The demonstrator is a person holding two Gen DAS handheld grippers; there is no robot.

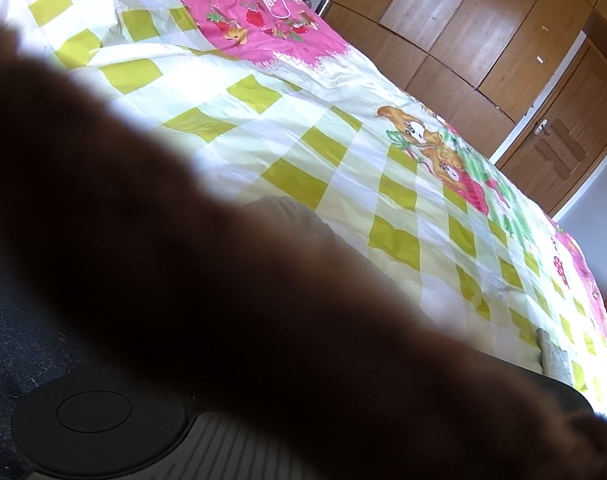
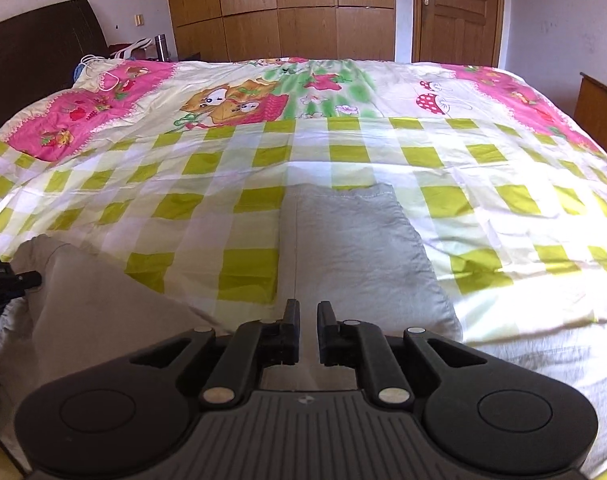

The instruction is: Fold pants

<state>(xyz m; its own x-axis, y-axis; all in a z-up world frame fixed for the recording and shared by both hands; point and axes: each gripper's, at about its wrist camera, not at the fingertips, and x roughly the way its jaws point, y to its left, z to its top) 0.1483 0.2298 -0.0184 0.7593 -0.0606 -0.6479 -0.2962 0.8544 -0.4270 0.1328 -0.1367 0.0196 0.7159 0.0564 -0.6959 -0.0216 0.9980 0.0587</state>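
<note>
We hold our right gripper (image 2: 307,332) low and level over the bed's (image 2: 343,152) near edge, fingers parted by a narrow gap, grasping nothing. The grey pants (image 2: 355,248) lie flat just beyond the fingertips, a leg reaching towards the bed's middle. A dark blur covers our left gripper (image 1: 103,436); we cannot tell its grip.

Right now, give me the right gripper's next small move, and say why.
Probably ease the right gripper down onto the pants and close. Its jaws stand slightly apart, gripping nothing, and the grey cloth lies flat on the bed straight ahead of them.
</note>
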